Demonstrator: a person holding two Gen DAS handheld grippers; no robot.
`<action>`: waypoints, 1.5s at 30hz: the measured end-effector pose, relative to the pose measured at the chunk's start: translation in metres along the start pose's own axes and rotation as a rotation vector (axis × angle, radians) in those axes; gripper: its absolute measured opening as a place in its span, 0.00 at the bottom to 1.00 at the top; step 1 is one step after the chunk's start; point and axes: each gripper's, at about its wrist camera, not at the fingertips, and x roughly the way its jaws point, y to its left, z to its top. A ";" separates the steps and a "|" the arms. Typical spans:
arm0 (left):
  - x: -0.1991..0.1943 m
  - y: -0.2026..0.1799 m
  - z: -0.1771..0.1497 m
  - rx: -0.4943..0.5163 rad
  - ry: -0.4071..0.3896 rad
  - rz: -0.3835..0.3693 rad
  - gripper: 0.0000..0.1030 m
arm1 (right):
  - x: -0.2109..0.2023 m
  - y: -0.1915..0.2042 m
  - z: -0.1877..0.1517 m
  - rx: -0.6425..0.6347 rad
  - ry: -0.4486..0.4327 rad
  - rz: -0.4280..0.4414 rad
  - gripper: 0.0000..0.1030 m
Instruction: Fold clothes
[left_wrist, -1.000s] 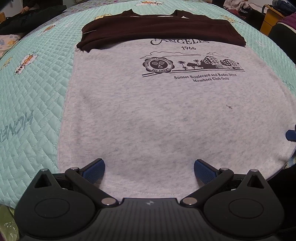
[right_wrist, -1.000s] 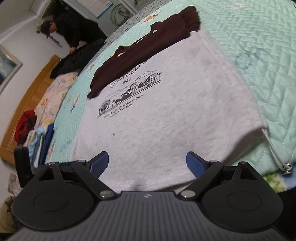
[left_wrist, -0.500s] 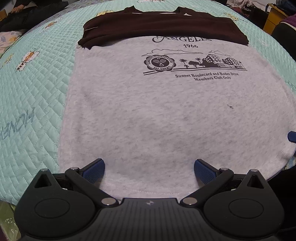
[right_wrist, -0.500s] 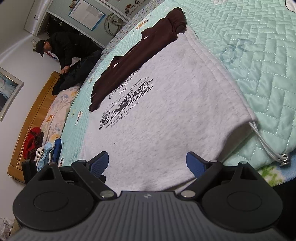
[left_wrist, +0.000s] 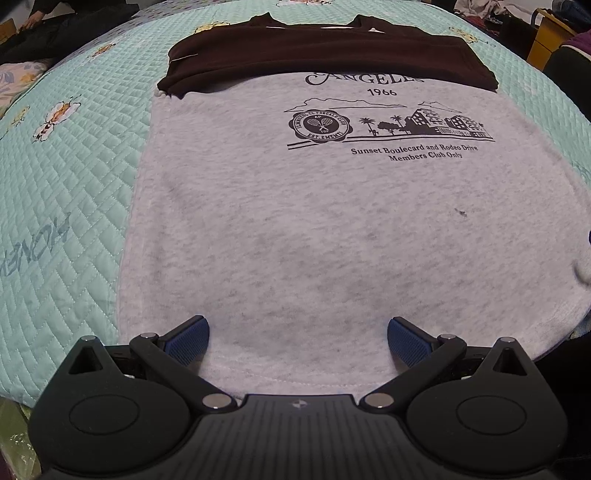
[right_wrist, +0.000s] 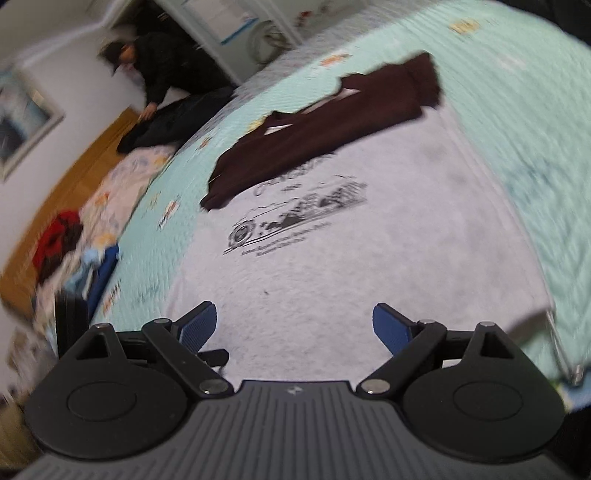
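While spread flat on the bed: grey sweatshirt (left_wrist: 332, 240), front up, hem at the near edge, print toward the far end.
Print: dark crest, palms and buildings, with "1966" and two lines of small text beneath; top word partly covered by the brown garment.
Brown garment (left_wrist: 328, 55): folded into a long band, laid across the upper part of the grey sweatshirt, touching it, reaching nearly side to side.
Bed cover (left_wrist: 74, 177): mint green quilted bedspread, small bee motifs, pale lettering near the left side.
Left tongs (left_wrist: 298, 341): wide apart, blue pads (left_wrist: 186, 339) hovering over the near hem of the grey sweatshirt, nothing between them, no cloth pinched.
Right tongs (right_wrist: 294, 326): wide apart too, above the near right part of the grey sweatshirt (right_wrist: 369, 266), nothing gripped; view blurred.
Right-hand corner of the sweatshirt: lifted a little off the bedspread, edge hanging free, seen from the right wrist view.
Drawstring (right_wrist: 565, 354): pale cord with a metal tip, hanging by the bed edge at the right.
Background, right wrist view: person (right_wrist: 162, 70) in dark clothes bending over dark fabric at the far side; heap of red and blue clothes (right_wrist: 70, 251) lower left; wooden floor beyond.
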 end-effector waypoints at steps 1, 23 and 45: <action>0.000 0.001 0.001 0.001 0.004 -0.002 1.00 | 0.001 0.004 -0.001 -0.046 0.006 -0.014 0.89; -0.017 0.000 -0.006 0.071 0.019 0.049 0.99 | -0.010 -0.018 -0.016 -0.116 -0.016 -0.015 0.89; -0.013 -0.002 -0.008 0.086 0.013 0.065 1.00 | -0.003 -0.001 -0.014 -0.188 0.046 -0.102 0.89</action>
